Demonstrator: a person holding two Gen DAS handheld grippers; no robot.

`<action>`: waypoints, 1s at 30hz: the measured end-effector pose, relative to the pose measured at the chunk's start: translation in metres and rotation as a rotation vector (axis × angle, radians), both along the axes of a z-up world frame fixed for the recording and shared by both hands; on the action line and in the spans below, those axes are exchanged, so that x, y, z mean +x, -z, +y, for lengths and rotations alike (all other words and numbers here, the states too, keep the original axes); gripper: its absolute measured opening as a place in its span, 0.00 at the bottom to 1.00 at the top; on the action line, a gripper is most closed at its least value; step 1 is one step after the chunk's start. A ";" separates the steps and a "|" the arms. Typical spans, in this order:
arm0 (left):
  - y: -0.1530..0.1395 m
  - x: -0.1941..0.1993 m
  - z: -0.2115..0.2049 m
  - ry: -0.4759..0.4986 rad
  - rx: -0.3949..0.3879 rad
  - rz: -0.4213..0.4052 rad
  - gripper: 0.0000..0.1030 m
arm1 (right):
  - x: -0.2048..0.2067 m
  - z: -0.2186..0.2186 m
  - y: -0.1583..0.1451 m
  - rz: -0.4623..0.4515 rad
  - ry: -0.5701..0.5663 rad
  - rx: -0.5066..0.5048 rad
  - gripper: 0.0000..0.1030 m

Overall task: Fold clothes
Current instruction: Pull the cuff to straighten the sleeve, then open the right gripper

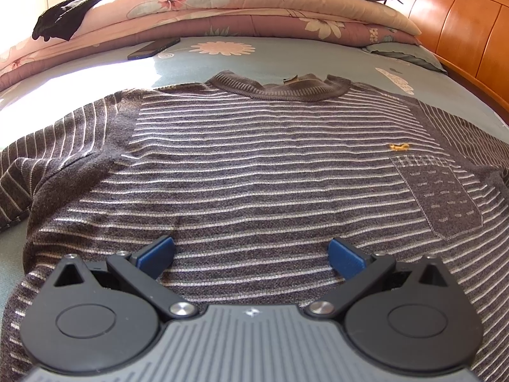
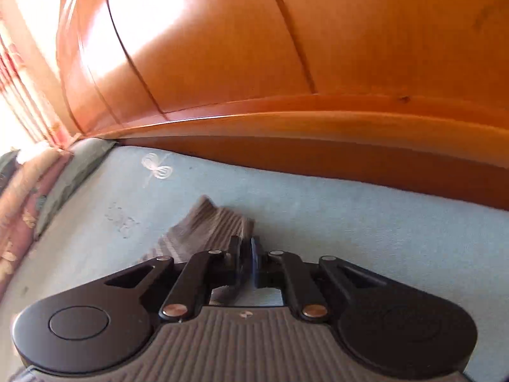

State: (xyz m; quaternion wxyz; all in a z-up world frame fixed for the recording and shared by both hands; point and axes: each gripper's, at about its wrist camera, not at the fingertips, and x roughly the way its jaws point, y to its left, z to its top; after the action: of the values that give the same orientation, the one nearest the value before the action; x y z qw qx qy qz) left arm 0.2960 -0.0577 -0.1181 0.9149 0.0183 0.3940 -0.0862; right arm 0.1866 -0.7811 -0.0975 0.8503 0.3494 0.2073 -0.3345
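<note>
A grey-brown sweater (image 1: 254,165) with thin white stripes lies flat, front up, on the bed, collar at the far side and a chest pocket (image 1: 439,197) to the right. My left gripper (image 1: 251,254) hovers open over its lower front, blue pads wide apart with nothing between them. In the right wrist view, my right gripper (image 2: 247,251) is shut on the ribbed cuff end of a sleeve (image 2: 210,226), which pokes out past the fingers above the sheet. The picture there is blurred.
The pale blue flowered sheet (image 1: 286,54) covers the bed. Folded quilts (image 1: 222,12) are stacked at the far side with a black garment (image 1: 70,16) on them, and a dark phone (image 1: 152,49) lies beside them. An orange wooden headboard (image 2: 286,63) rises on the right.
</note>
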 end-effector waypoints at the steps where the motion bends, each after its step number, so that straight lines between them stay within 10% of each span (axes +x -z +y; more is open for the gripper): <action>1: 0.000 0.000 0.000 -0.001 0.000 -0.001 0.99 | 0.002 0.003 -0.004 0.012 -0.015 -0.013 0.20; 14: 0.000 0.001 -0.001 -0.010 0.003 -0.001 0.99 | 0.100 0.057 0.008 0.282 -0.261 -0.229 0.19; 23: 0.000 0.000 -0.001 -0.002 0.002 -0.005 0.99 | 0.104 0.027 -0.001 0.266 -0.149 -0.187 0.29; 30: 0.000 0.001 0.000 0.008 0.002 -0.005 0.99 | 0.080 0.098 -0.032 0.152 -0.415 -0.115 0.33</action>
State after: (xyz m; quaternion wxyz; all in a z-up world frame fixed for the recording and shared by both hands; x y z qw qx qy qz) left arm 0.2975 -0.0575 -0.1183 0.9154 0.0211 0.3918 -0.0894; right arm 0.2668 -0.6832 -0.0654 0.9013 0.2241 0.3189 -0.1888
